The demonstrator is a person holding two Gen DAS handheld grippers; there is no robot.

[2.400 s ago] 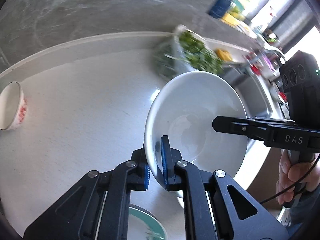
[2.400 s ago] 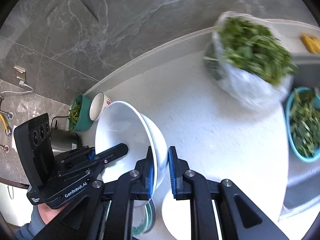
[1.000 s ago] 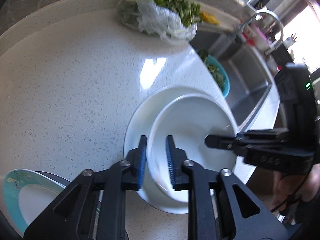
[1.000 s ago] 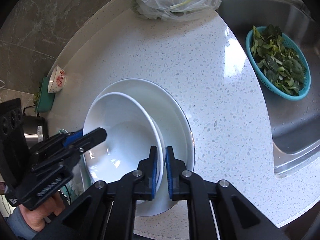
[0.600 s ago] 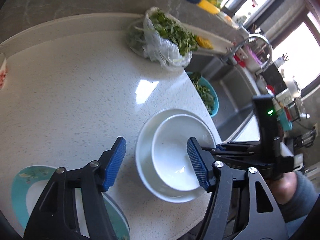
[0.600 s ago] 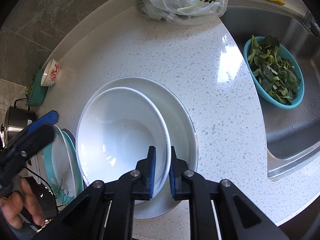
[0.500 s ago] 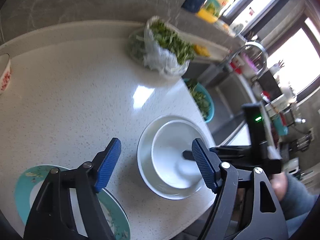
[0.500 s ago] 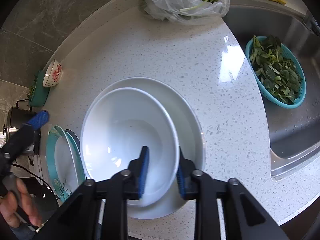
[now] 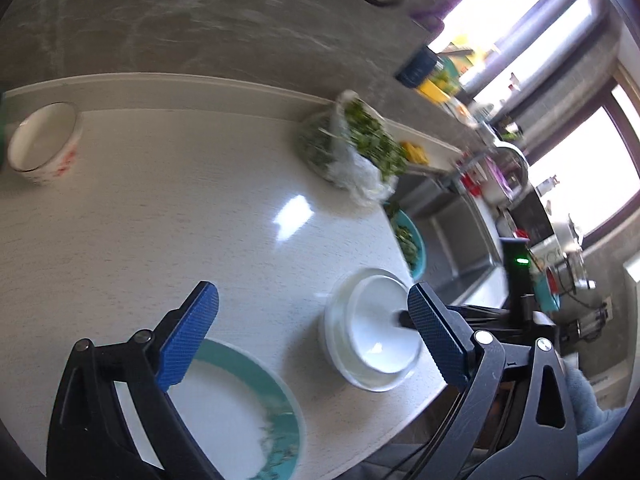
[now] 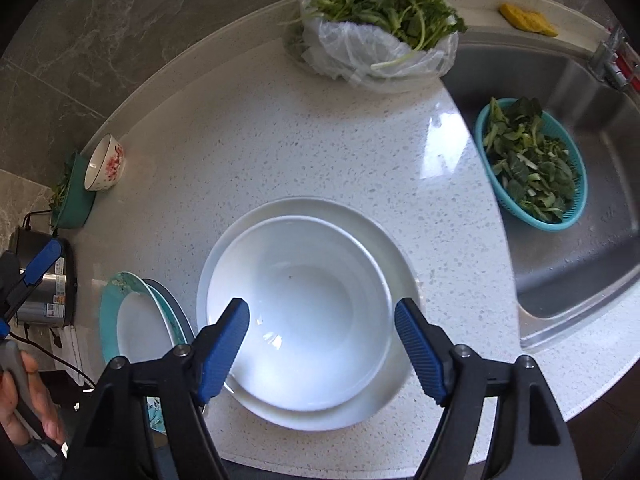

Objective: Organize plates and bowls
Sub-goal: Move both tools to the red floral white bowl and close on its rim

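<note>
White bowl (image 10: 298,314) sits nested in wide white plate (image 10: 394,248) on the worktop (image 10: 280,128), directly below and between the right gripper (image 10: 322,342) fingers, whose tips flank the bowl's near rim w/o touching. Right fingers apart, have just been opening, clear of the rim, nothing clamped. Left gripper (image 9: 314,330) fingers also wide apart, have just been opening, empty; from them the bowl/plate stack lies to the right, by the right fingertip, and the teal-rimmed plate (image 9: 236,404) lies just below the left fingertip.

Judgement: stack looks done; next candidate is the teal-rimmed plate or the small red-flowered bowl (image 9: 42,142), far ahead-left of the left fingers. Left hand clearly nearer to both. Round items, so no long axis; a rim pinch fits.

Bowl: plain glossy white, deep, empty, upright, w/ glare near the rim.
</note>
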